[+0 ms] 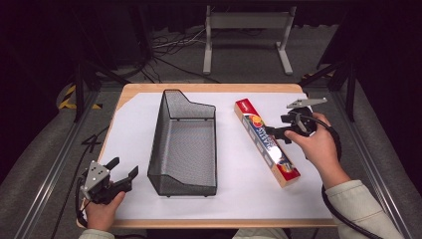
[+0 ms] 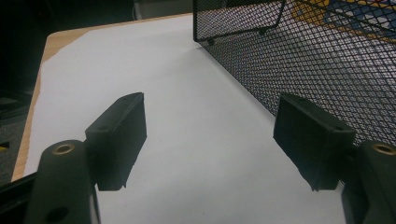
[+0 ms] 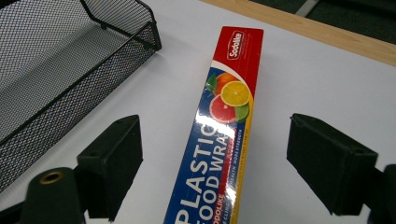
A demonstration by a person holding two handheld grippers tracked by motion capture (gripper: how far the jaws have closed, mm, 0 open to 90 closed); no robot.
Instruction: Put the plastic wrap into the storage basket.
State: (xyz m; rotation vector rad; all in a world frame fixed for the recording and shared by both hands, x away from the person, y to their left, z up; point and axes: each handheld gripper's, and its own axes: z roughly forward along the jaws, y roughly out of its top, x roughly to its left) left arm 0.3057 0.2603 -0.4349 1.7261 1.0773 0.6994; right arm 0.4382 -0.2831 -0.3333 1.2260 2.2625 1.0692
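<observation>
A black wire-mesh basket [image 1: 184, 144] stands empty in the middle of the white-covered table [image 1: 244, 186]. To its right lies a long box of plastic food wrap [image 1: 266, 142], flat and angled, red end far. My right gripper [image 1: 275, 133] hovers over the box's middle, open. In the right gripper view its jaws straddle the box [image 3: 226, 116] without touching it, and the basket [image 3: 56, 70] is at upper left. My left gripper [image 1: 124, 168] rests open near the front left corner, left of the basket. Its open jaws frame bare white surface, with the basket's mesh wall [image 2: 303, 56] close on the right.
The wooden table edge [image 1: 209, 87] shows beyond the white sheet. A grey metal stand [image 1: 246, 22] and loose cables [image 1: 169, 45] sit on the floor behind the table. Dark frame rails [image 1: 54, 164] run along both sides.
</observation>
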